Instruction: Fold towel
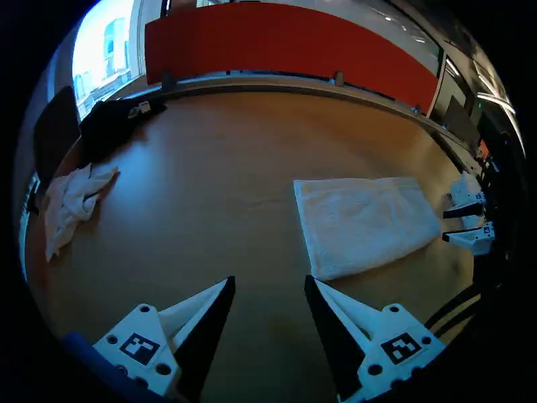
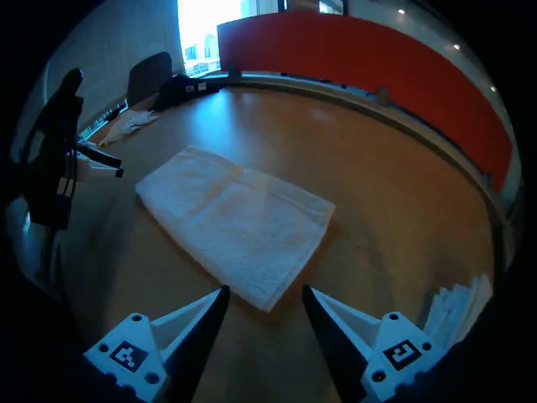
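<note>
Left claw (image 1: 268,295) parted, folded towel (image 1: 362,225) on wooden table (image 1: 221,201), red partition (image 1: 288,40)

left gripper view: low over table (image 1: 215,195), towel (image 1: 362,225) off right | right gripper view: near same towel

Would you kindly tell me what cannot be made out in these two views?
- Right gripper view: the white stack is cut off by the image edge; its count is unclear.
- Left gripper view: the dark bundle at the far end of the table is too dim to identify.
- Both views: the towel hides its lower layers under its top layer.
</note>
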Action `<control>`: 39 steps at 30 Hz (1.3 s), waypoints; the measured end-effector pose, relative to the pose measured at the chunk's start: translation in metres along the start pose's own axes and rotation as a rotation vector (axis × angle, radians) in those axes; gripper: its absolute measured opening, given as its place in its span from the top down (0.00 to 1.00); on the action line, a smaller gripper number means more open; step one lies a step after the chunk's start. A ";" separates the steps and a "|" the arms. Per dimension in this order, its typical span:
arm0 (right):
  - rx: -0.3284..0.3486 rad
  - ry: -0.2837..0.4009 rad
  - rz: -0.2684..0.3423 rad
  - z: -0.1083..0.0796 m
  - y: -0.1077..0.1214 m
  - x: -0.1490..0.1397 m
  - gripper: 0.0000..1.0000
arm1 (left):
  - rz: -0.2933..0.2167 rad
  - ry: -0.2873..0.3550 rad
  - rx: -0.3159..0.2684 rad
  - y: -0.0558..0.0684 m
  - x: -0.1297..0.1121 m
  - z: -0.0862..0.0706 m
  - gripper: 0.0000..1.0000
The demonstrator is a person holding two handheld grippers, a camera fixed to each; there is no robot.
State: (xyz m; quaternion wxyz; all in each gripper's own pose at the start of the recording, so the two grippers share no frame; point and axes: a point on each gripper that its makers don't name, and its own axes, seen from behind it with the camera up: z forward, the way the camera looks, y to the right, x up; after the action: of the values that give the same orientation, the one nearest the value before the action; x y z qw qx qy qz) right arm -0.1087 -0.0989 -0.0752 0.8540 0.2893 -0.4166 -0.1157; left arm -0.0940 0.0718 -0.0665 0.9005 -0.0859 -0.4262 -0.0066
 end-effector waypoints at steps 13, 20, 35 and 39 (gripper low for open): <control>0.013 -0.048 -0.037 0.005 0.001 -0.017 0.40 | -0.019 -0.012 0.026 -0.012 -0.016 -0.013 0.24; 0.009 -0.061 -0.046 0.008 0.006 -0.022 0.66 | -0.034 -0.014 0.035 -0.018 -0.020 -0.020 0.24; 0.025 -0.066 -0.065 0.008 0.003 -0.021 0.89 | -0.040 -0.016 0.044 -0.024 -0.025 -0.028 0.24; 0.020 -0.067 -0.069 0.005 0.002 -0.017 0.89 | -0.039 -0.016 0.046 -0.026 -0.025 -0.031 0.24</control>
State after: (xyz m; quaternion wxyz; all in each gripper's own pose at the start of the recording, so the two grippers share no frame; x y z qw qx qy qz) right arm -0.1233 -0.0922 -0.0827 0.8322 0.3078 -0.4360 -0.1506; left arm -0.0884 0.0394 -0.1013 0.8986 -0.0570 -0.4349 -0.0140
